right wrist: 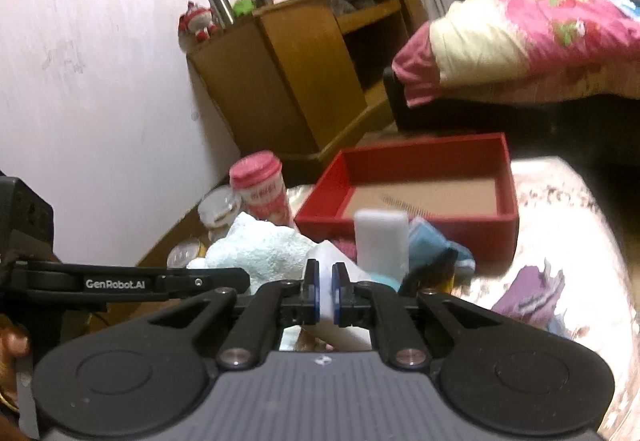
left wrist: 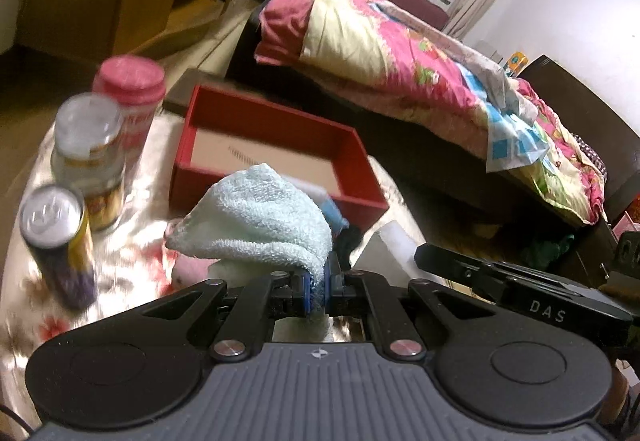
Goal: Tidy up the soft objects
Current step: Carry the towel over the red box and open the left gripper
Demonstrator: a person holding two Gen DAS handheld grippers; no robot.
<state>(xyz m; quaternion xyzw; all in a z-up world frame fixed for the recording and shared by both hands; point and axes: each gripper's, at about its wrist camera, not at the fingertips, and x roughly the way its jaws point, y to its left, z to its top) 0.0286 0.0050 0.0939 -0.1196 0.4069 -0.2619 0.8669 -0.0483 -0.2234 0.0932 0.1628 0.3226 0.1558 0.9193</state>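
Pinching a light-blue towel by its edge, the left gripper holds it lifted just in front of the red box on the flowered table. Right gripper is clamped on a white foam block, near the box. Cans and jars stand left of the box.

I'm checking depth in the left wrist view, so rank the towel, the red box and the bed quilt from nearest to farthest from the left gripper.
1. Towel: pinched in the left gripper, draping left.
2. Red box: on the table just beyond the towel.
3. Quilt: on the bed past the table, upper right.
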